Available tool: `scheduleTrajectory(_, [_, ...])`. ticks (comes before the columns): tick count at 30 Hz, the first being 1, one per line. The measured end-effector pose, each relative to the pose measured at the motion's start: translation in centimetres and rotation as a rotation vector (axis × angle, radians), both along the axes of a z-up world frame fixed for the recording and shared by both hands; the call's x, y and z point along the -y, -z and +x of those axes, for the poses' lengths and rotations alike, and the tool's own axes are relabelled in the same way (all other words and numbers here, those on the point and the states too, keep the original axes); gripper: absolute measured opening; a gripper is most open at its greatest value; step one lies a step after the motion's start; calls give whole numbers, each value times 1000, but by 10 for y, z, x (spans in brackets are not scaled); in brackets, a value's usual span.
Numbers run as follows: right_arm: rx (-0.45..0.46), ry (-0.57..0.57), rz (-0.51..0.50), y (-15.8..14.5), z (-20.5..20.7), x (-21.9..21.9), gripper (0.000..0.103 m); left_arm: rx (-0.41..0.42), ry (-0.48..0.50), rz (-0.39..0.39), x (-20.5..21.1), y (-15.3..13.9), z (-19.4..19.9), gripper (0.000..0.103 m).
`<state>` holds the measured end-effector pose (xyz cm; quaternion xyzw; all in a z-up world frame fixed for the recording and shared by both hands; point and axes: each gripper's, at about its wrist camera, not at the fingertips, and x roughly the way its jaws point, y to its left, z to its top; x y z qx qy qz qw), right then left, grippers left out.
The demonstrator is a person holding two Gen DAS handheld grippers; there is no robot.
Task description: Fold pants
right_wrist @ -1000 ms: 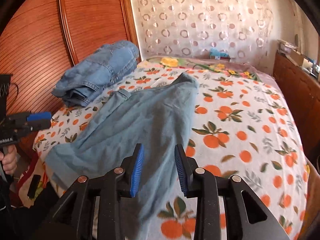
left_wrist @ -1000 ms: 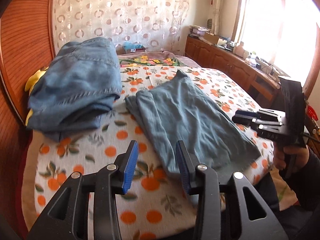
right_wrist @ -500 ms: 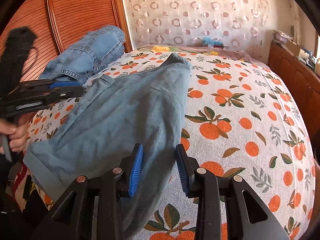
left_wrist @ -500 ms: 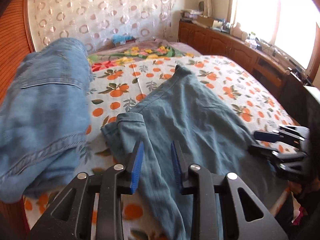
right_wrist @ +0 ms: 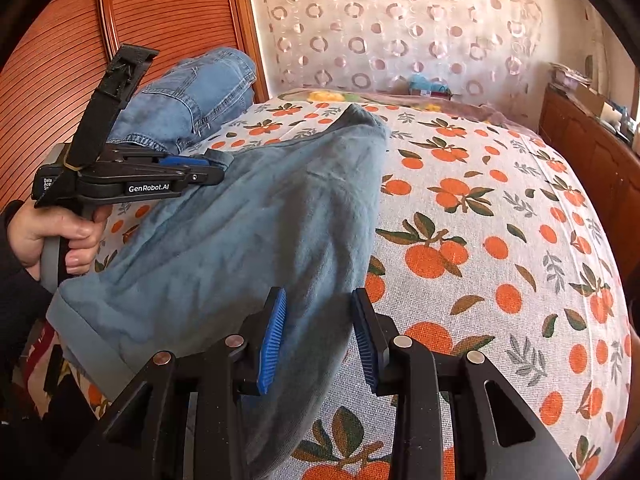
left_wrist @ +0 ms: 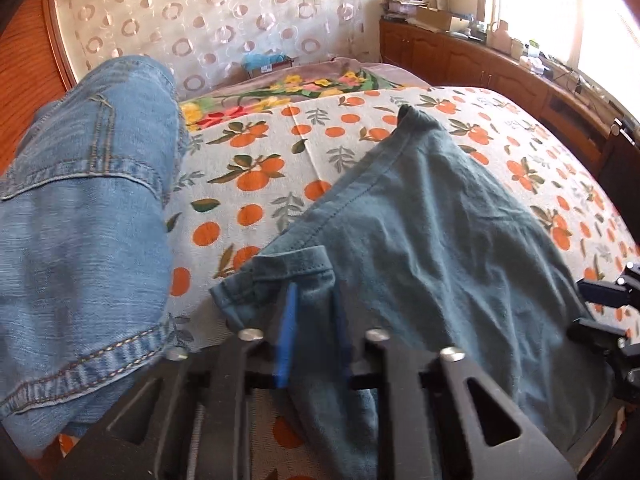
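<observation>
teal pants (left_wrist: 420, 240) lie on the bed; left tool (left_wrist: 314, 320), just closing, pinches their waistband; right tool (right_wrist: 320, 340) gapes, ungripping.

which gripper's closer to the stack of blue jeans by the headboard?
Left. The left gripper, closing on the teal pants at their corner, sits just beside the blue jeans. The right gripper is open over the pants' opposite edge, farther away.

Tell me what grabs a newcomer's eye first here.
The orange-print bedspread fills both views, with teal pants spread across its near side. The left hand-held gripper has just been closing on the pants' waistband corner. A stack of folded blue jeans sits to the left by the wooden headboard.
</observation>
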<state>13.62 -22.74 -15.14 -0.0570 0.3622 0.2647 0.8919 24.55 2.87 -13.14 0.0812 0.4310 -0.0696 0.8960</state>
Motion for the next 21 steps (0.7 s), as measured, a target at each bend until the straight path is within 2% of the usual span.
scheduleTrajectory(4, [-1, 1, 0, 0, 0, 0, 35, 39, -33, 28, -8, -7, -6, 6])
scheduleTrajectory(10, [-2, 2, -1, 0, -1, 0, 35, 77, -81, 36, -28, -21, -17, 6])
scheduleTrajectory(14, [-2, 1, -2, 0, -1, 0, 35, 83, -94, -8, -37, -26, -30, 6])
scheduleTrajectory(21, [-3, 2, -1, 0, -1, 0, 35, 68, -60, -84, -33, -25, -67, 23])
